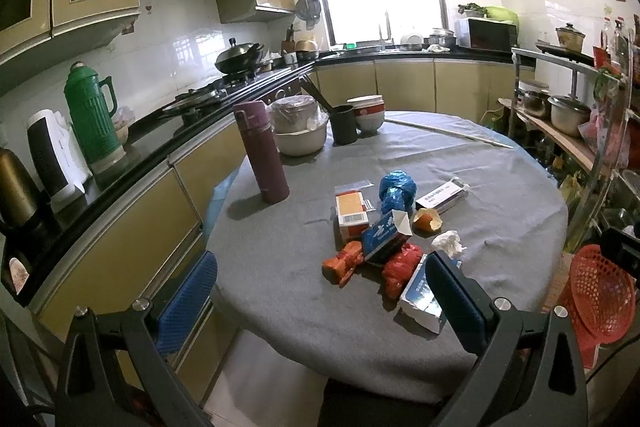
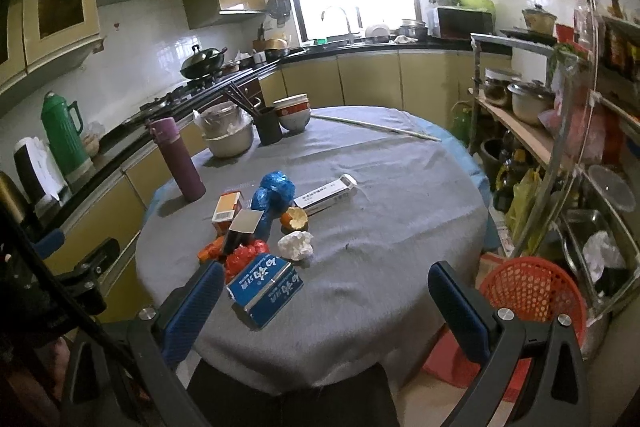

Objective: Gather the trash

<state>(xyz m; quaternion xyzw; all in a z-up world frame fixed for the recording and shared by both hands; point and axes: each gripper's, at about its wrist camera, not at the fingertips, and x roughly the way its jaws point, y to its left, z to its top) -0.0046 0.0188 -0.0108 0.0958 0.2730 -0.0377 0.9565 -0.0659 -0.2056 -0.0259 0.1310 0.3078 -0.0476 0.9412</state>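
Trash lies in a heap on the round grey-clothed table [image 1: 460, 155] [image 2: 400, 187]: a blue plastic bag [image 1: 396, 191] [image 2: 272, 191], an orange box [image 1: 351, 217] [image 2: 227, 211], a long white box [image 1: 442, 195] [image 2: 326, 195], orange peel [image 1: 427, 219] [image 2: 295, 219], a crumpled tissue [image 1: 450, 242] [image 2: 296, 245], red and orange wrappers [image 1: 400, 267] [image 2: 244, 255], and blue cartons [image 1: 386, 235] [image 2: 264, 287]. My left gripper [image 1: 320, 301] is open at the table's near edge, nothing between its fingers. My right gripper [image 2: 326, 311] is open too, just short of the blue carton.
A purple flask [image 1: 262, 151] [image 2: 178, 157], a pot, a dark cup with chopsticks [image 1: 344, 125] and stacked bowls [image 2: 294, 113] stand at the table's far side. A red mesh basket [image 1: 596, 295] [image 2: 532, 287] sits on the floor at the right, beside a loaded shelf rack [image 2: 560, 131]. Counters run along the left.
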